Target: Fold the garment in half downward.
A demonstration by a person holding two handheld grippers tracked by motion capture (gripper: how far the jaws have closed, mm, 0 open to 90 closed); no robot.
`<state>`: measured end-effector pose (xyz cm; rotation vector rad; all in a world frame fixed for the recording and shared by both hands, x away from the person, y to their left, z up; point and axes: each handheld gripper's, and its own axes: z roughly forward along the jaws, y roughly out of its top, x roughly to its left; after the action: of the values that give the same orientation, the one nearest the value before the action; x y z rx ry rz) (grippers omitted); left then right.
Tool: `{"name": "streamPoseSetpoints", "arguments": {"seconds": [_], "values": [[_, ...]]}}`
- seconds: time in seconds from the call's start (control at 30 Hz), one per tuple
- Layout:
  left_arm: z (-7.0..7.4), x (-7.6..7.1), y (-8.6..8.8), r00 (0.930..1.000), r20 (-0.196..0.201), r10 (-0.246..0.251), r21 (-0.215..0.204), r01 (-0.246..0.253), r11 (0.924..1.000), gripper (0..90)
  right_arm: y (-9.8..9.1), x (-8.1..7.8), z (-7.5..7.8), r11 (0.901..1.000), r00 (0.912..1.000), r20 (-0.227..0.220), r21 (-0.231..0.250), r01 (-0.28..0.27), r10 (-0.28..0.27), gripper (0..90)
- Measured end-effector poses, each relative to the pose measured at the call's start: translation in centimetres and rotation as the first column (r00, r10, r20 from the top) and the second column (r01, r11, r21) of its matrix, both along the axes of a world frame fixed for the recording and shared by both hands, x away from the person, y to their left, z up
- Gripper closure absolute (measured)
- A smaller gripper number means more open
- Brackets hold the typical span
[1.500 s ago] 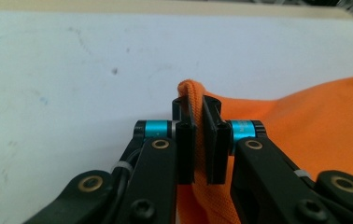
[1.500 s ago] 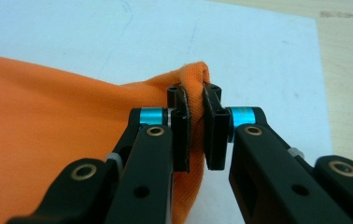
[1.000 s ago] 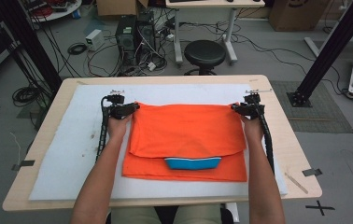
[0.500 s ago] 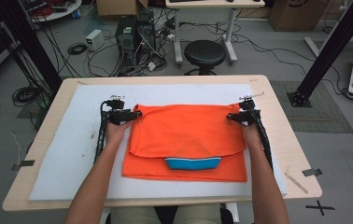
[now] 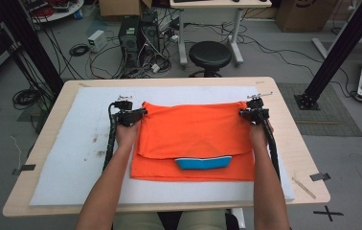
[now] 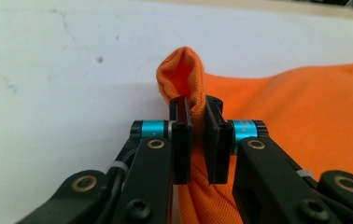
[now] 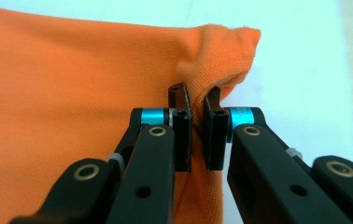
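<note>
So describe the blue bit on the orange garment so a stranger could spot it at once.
On the white mat covering the wooden table lies a folded orange garment. At the middle of its near side, just under the edge of the upper fold, a short blue strip peeks out. It is the one blue patch among all the orange.

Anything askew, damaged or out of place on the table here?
Nothing damaged. The orange shirt lies folded and square on the white mat, its blue collar showing at the near edge. Small dark smudges mark the mat's left side.
</note>
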<state>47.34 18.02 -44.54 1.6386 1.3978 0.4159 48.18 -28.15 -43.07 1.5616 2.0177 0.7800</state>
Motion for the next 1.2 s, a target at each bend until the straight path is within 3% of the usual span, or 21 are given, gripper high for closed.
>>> {"name": "streamPoseSetpoints", "arguments": {"seconds": [0.1,0.2,0.23,0.37,0.47,0.7,0.87,1.07,1.2], "values": [[-0.4,0.4,-0.1,1.0,-0.005,0.003,-0.013,-0.003,0.9999,82.6,-0.3,0.4,0.4,0.9998,0.9993,0.033,0.002,0.019,-0.019,85.1],[-0.7,0.5,0.0,1.0,-0.003,0.0,0.0,0.0,1.0,80.9,-0.4,0.8,0.1,0.9996,0.9995,0.022,0.016,0.021,-0.021,84.3],[-0.7,0.5,0.1,1.0,-0.007,0.003,0.006,-0.003,1.0,75.9,-0.3,0.8,-0.1,0.9994,0.9997,0.013,0.029,0.021,-0.022,82.0],[-0.3,0.0,0.7,0.9999,-0.014,0.002,0.02,-0.002,0.9998,53.2,-0.5,0.4,-0.3,0.9981,0.9994,0.009,0.051,0.034,-0.034,55.8],[0.2,-1.2,1.0,0.9997,0.013,-0.02,0.042,0.019,0.9989,48.1,-0.5,-0.5,0.1,0.9993,0.9992,0.034,0.029,0.022,-0.023,50.6],[0.4,-4.5,1.6,0.9962,0.035,-0.08,0.045,0.078,0.9959,47.2,-0.8,-3.1,0.6,0.9993,0.9986,0.05,0.035,-0.016,0.015,49.8],[0.6,-6.9,1.7,0.9913,0.048,-0.123,0.042,0.121,0.9918,47.2,-1.1,-5.3,0.8,0.9953,0.9968,0.071,0.087,-0.043,0.037,49.7],[0.7,-9.6,0.6,0.9798,0.057,-0.192,0.047,0.189,0.9808,47.5,-1.2,-8.3,0.6,0.9924,0.993,0.097,0.096,-0.077,0.068,54.1],[0.2,-10.8,-0.2,0.9726,0.028,-0.231,0.063,0.229,0.9715,48.9,-1.5,-10.2,0.5,0.9933,0.9911,0.107,0.075,-0.088,0.079,56.2]]}}
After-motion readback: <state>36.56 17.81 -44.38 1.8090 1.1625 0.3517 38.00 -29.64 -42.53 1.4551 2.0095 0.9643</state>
